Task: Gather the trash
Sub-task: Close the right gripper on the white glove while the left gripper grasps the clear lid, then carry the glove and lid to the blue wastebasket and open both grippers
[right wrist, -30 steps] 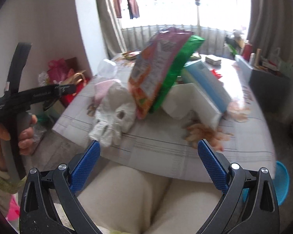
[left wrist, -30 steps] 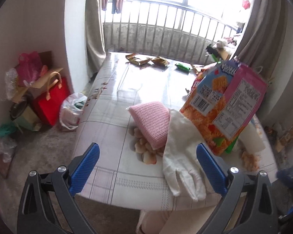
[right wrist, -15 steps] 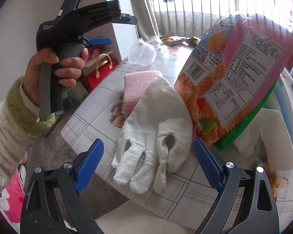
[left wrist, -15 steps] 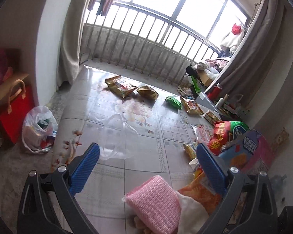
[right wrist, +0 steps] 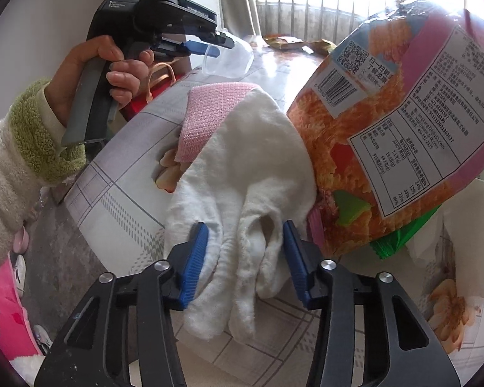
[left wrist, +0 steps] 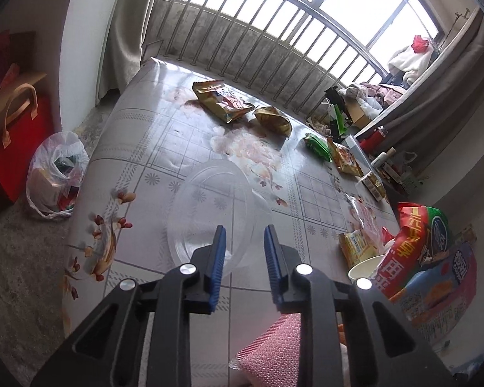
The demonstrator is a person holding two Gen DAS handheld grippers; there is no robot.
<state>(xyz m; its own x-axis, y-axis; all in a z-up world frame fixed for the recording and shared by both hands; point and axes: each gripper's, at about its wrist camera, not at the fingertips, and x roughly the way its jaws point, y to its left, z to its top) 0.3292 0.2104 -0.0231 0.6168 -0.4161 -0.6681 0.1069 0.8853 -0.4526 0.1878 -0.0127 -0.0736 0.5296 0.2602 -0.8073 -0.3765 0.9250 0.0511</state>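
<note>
A clear plastic bowl [left wrist: 209,213] lies tilted on the table [left wrist: 138,148]. My left gripper [left wrist: 242,245] has its jaws closed on the bowl's near rim; the right wrist view shows the bowl [right wrist: 229,58] held at its blue pads. A white cloth glove [right wrist: 242,193] lies near the table's front edge, over a pink cloth [right wrist: 209,113]. My right gripper [right wrist: 243,248] has its jaws closed in around the glove's fingers. A large orange and pink snack bag [right wrist: 397,122] leans beside the glove.
Gold snack wrappers [left wrist: 222,100] and a green wrapper [left wrist: 316,145] lie at the table's far side. More snack bags [left wrist: 426,258] and a paper cup [left wrist: 364,266] crowd the right. A white trash bag [left wrist: 56,174] and red bag [left wrist: 13,135] sit on the floor left.
My left gripper moved forward over the table and closed on the clear bowl's rim. My right gripper moved in to the glove and narrowed around its fingers.
</note>
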